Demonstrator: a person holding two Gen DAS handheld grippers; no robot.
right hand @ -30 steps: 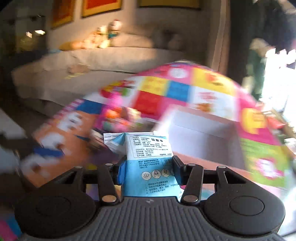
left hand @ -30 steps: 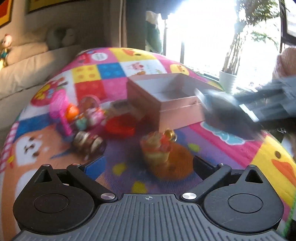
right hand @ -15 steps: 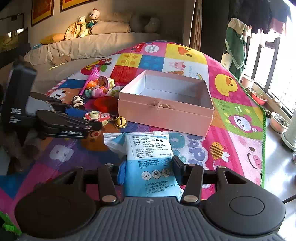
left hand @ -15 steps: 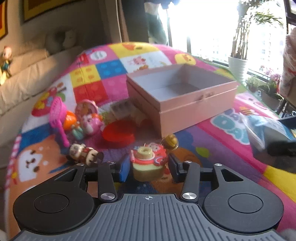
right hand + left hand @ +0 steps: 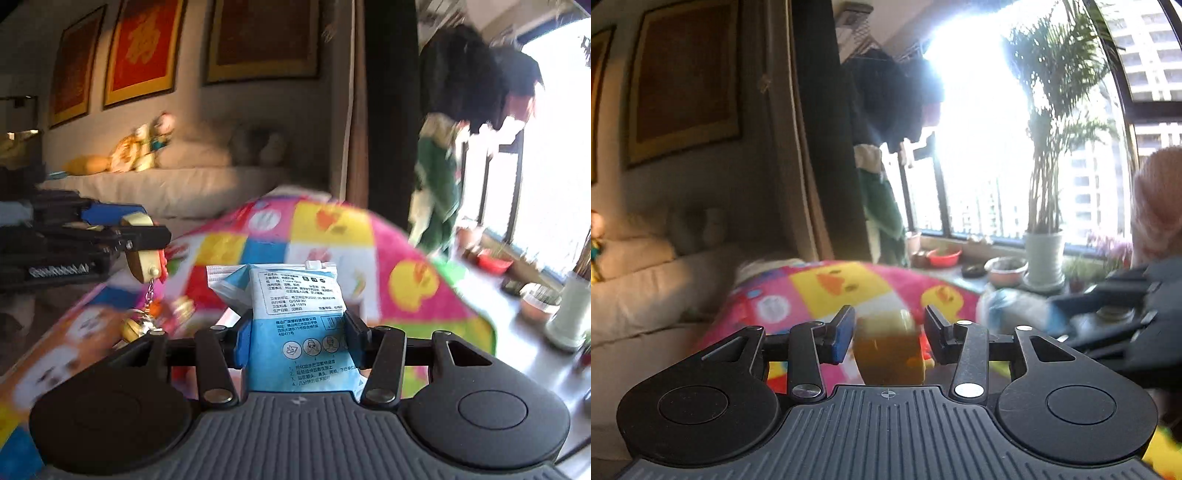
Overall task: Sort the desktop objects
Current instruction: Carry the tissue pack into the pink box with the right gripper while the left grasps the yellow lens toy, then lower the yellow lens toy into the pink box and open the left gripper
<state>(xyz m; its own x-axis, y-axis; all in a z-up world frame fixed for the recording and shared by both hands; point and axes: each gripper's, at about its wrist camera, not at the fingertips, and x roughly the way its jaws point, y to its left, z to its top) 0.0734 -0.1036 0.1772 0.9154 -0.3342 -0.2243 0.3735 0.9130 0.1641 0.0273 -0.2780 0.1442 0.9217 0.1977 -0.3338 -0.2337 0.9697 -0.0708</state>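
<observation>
My left gripper (image 5: 889,328) is shut on a small yellowish toy keychain (image 5: 888,350), lifted off the colourful play mat (image 5: 842,284). In the right wrist view the same toy (image 5: 144,264) hangs in the left gripper (image 5: 142,236), with its chain and bell (image 5: 135,326) dangling below. My right gripper (image 5: 293,334) is shut on a blue and white tissue packet (image 5: 295,314), held above the mat (image 5: 325,236). The packet shows blurred at the right of the left wrist view (image 5: 1015,308). The pink box is out of view.
A beige sofa (image 5: 177,184) with soft toys (image 5: 144,147) runs behind the mat. A window ledge with potted plants (image 5: 1043,254) and bowls (image 5: 943,256) lies to the right. Clothes hang by the window (image 5: 476,74).
Both grippers have lifted and tilted upward, so the mat's toys and the pink box have dropped out of view. The left gripper has raised the toy keychain off the mat.
</observation>
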